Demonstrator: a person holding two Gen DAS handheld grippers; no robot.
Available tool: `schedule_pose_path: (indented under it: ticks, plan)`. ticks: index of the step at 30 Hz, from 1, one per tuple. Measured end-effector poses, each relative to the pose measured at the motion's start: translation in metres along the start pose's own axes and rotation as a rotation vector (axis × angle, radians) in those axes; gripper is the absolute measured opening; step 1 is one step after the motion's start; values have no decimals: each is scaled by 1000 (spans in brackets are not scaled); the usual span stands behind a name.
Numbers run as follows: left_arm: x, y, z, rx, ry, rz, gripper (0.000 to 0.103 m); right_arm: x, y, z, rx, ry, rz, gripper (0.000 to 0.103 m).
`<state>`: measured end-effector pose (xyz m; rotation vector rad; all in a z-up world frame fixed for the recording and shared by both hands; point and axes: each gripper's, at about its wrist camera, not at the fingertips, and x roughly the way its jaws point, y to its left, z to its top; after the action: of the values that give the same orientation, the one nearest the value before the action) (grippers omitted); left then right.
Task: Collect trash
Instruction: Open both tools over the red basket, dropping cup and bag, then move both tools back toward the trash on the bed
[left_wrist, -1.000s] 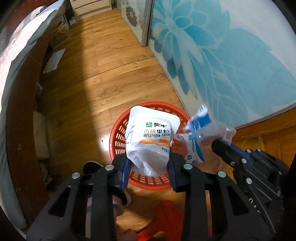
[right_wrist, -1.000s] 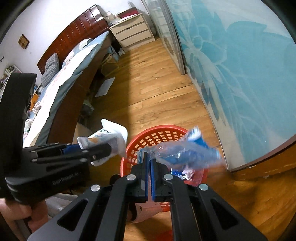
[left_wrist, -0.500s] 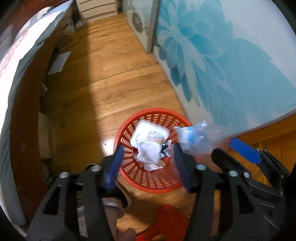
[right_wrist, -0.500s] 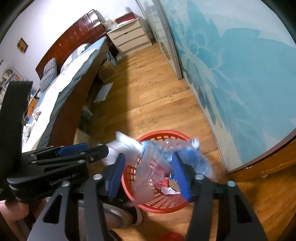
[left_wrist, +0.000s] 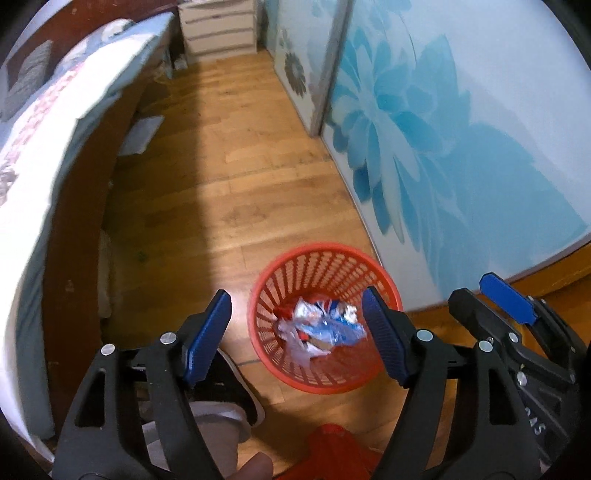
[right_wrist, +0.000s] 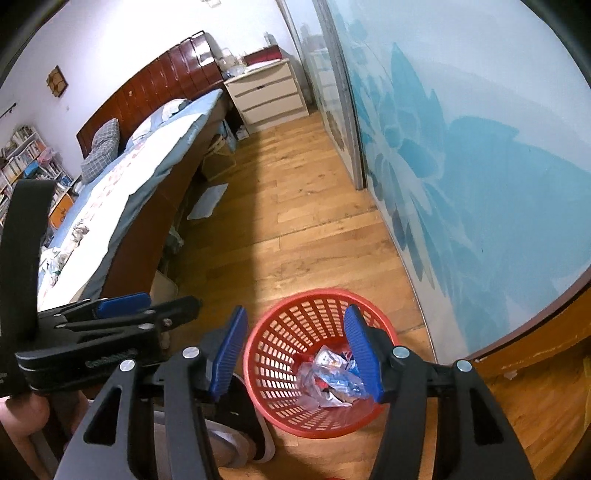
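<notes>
here, two hand-held grippers are hovering over one red basket (left_wrist: 258, 291) in a bedroom, each with both blue-padded fingers spread wide and nothing between them. going left to right in the left wrist view: one bed (left_wrist: 44, 155) with a pale blue cover is running along the left edge, a strip of wooden floor (left_wrist: 240, 177) is lying beside it, and the left gripper (left_wrist: 297, 314) is hanging above the basket, which is standing on the floor near the flower-printed wardrobe door (left_wrist: 461, 129). the right gripper (left_wrist: 506, 299) is showing at the far right of that view, just beside the left one. the trash (left_wrist: 321, 326), a heap of crumpled wrappers and clear plastic too tangled to count piece by piece, is lying at the bottom of the basket. in the right wrist view the left gripper (right_wrist: 147, 306) is sitting at the left edge, the right gripper (right_wrist: 295, 332) is framing the basket (right_wrist: 258, 350) and the trash (right_wrist: 332, 376) inside it. one white nightstand (right_wrist: 266, 92) with three drawers is standing at the head of the bed (right_wrist: 147, 166), against the far wall. one dark shoe (left_wrist: 236, 384) is resting on the floor, just left of the basket.
</notes>
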<state>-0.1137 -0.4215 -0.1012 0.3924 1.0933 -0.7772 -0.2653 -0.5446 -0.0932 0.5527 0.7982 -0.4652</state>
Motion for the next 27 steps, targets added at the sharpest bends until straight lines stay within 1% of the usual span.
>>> schedule_pose_path:
  ticks: [2, 4, 7, 8, 9, 11, 12, 14, 15, 16, 17, 18, 20, 22, 24, 26, 27]
  plan:
    - [-19, 15, 2, -39, -47, 1, 73, -9, 11, 8, -13, -27, 19, 55]
    - [-51, 43, 7, -104, -122, 1, 73, -16, 21, 16, -22, -46, 38, 56]
    - [-101, 87, 8, -177, -252, 37, 77, -28, 50, 33, -42, -78, 107, 59]
    - [-124, 112, 7, -223, -303, 56, 79, -33, 65, 40, -65, -93, 129, 60]
    - [-138, 128, 7, -255, -331, 63, 81, -35, 82, 47, -91, -105, 153, 60]
    - [-174, 180, 3, -343, -410, 108, 83, -35, 119, 58, -141, -114, 205, 62]
    - [-184, 196, 1, -368, -434, 130, 83, -32, 141, 63, -167, -117, 234, 62]
    - [-203, 239, -7, -427, -483, 199, 83, -22, 192, 72, -237, -117, 293, 62]
    - [-209, 263, -15, -463, -500, 237, 83, -18, 211, 75, -260, -116, 311, 62]
    - [-211, 286, -23, -497, -508, 270, 83, -10, 242, 78, -303, -113, 342, 62]
    - [-211, 313, -34, -539, -506, 300, 83, -5, 262, 79, -331, -112, 357, 62]
    - [-209, 329, -41, -565, -498, 310, 83, 3, 291, 80, -378, -112, 372, 62]
    - [-201, 374, -59, -650, -465, 324, 83, 19, 344, 82, -459, -102, 396, 62]
    - [-198, 403, -70, -722, -433, 317, 83, 41, 401, 85, -531, -98, 423, 62]
    - [-197, 427, -77, -777, -427, 315, 83, 62, 442, 89, -574, -83, 425, 62]
    - [-203, 441, -88, -809, -429, 332, 83, 94, 489, 95, -598, -66, 434, 62]
    - [-205, 448, -91, -818, -432, 339, 83, 107, 504, 96, -609, -53, 433, 62]
